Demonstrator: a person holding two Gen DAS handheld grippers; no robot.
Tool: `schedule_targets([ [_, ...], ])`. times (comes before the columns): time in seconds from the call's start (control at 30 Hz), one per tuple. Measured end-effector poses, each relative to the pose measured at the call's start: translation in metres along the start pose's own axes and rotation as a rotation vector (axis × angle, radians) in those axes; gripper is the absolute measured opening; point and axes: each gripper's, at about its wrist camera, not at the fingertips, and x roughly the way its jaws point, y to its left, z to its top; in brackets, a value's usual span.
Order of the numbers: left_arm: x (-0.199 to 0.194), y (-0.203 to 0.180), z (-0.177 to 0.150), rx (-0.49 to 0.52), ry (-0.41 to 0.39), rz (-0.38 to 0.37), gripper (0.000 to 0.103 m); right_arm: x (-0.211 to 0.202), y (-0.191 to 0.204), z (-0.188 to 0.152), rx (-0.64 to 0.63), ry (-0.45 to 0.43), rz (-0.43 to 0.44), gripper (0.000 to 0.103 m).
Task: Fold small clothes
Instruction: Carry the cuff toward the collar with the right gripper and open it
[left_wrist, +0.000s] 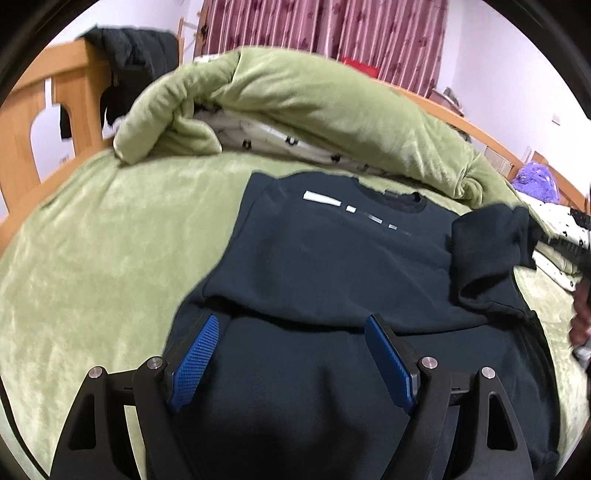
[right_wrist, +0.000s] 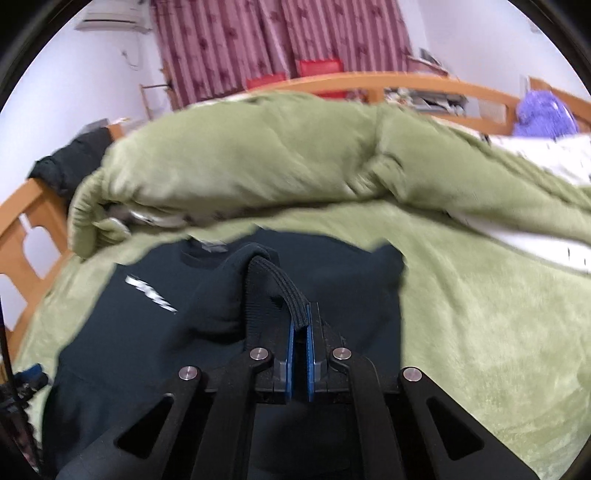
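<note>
A dark navy sweatshirt (left_wrist: 317, 258) with white dashes on the chest lies front up on a green bed cover (left_wrist: 110, 240). Its left sleeve is folded across the lower body. My left gripper (left_wrist: 291, 325) is open and empty, hovering over that folded sleeve. My right gripper (right_wrist: 301, 314) is shut on the ribbed cuff (right_wrist: 280, 291) of the right sleeve and holds it lifted over the sweatshirt (right_wrist: 147, 332). In the left wrist view that lifted sleeve (left_wrist: 484, 243) hangs at the right.
A bunched green duvet (left_wrist: 295, 103) with white lining lies just behind the sweatshirt. A wooden bed frame (left_wrist: 26, 125) stands at the left with dark clothes (left_wrist: 129, 55) draped on it. A purple fluffy item (right_wrist: 543, 110) sits far right.
</note>
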Motion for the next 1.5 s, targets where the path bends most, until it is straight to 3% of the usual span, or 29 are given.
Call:
schedule_targets([
  [0.27, -0.012, 0.0, 0.005, 0.028, -0.062, 0.042, 0.08, -0.004, 0.128, 0.035, -0.081, 0.021, 0.056, 0.005],
  [0.53, -0.014, 0.011, 0.009, 0.013, -0.075, 0.075, 0.08, 0.06, 0.213, 0.011, -0.073, 0.14, 0.129, 0.006],
  [0.7, -0.01, 0.017, 0.01, -0.018, -0.06, 0.083, 0.08, 0.095, 0.226, -0.02, -0.06, 0.217, 0.154, 0.006],
  [0.83, -0.009, 0.018, 0.01, -0.026, -0.056, 0.09, 0.08, 0.096, 0.228, -0.029, -0.063, 0.214, 0.189, 0.006],
  [1.5, -0.007, 0.03, 0.012, -0.086, -0.042, 0.07, 0.08, 0.072, 0.255, -0.01, -0.029, 0.162, 0.344, 0.006],
])
